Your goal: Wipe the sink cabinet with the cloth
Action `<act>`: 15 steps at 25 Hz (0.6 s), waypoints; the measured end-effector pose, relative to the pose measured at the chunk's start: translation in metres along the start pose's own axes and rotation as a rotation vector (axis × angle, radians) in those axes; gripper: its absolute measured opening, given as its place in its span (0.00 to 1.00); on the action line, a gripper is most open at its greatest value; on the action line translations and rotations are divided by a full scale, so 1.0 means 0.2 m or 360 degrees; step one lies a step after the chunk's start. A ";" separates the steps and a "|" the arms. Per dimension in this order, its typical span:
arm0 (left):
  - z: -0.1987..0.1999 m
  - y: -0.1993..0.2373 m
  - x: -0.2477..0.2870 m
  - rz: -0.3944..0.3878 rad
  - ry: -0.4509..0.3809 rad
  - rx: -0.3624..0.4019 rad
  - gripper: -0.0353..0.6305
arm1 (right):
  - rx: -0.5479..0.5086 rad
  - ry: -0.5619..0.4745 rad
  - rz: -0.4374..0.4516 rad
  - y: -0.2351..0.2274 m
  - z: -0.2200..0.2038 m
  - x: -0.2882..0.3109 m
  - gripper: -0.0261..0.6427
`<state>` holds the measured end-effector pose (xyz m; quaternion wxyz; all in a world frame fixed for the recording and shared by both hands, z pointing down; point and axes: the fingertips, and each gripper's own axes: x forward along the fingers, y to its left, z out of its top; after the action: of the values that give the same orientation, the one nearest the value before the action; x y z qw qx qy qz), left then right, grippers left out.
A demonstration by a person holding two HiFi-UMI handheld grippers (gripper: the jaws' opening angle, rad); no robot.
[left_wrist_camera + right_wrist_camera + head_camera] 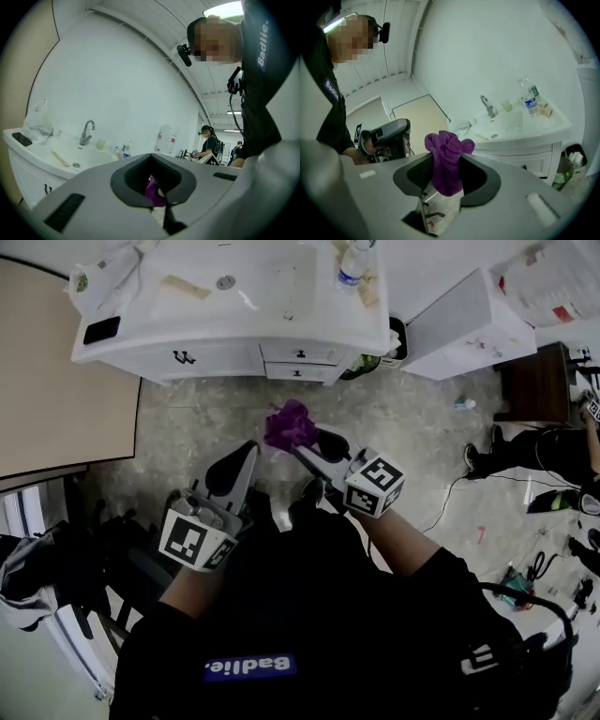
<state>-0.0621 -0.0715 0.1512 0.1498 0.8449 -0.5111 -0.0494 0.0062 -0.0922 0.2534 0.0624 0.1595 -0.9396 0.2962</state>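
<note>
The white sink cabinet [234,357] stands ahead of me, its drawer fronts facing me across bare floor. A bunched purple cloth [291,425] sticks up from my right gripper [305,448], which is shut on it. In the right gripper view the cloth [447,157] is pinched between the dark pads, with the cabinet [525,154] behind it to the right. My left gripper [246,454] is held just left of the cloth, shut and holding nothing. In the left gripper view [152,176] a bit of the purple cloth [153,191] shows past the jaws, and the cabinet [28,173] lies low on the left.
On the cabinet top are a faucet [86,131], a water bottle [352,263], a black phone [101,330] and a plastic bag [98,277]. A bin [394,343] and a white unit [469,324] stand to the right. A beige panel [56,381] is on the left. Another person [208,140] stands far off.
</note>
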 end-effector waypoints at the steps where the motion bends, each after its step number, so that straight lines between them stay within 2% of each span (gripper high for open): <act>1: -0.02 0.05 0.02 -0.0010 -0.0007 -0.0004 0.06 | 0.0003 -0.0005 -0.0023 -0.05 -0.01 0.04 0.27; 10: -0.40 0.53 0.21 -0.0079 -0.0079 -0.0018 0.06 | -0.0058 -0.0107 -0.0267 -0.58 -0.20 0.48 0.27; 15: -0.72 0.74 0.35 -0.0086 -0.0112 -0.0016 0.06 | -0.0168 -0.0111 -0.0330 -0.89 -0.35 0.72 0.27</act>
<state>-0.1203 -0.1687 0.3380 0.1345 0.8554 -0.4927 -0.0858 -0.0680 -0.2269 0.4375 0.0684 0.2626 -0.9339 0.2327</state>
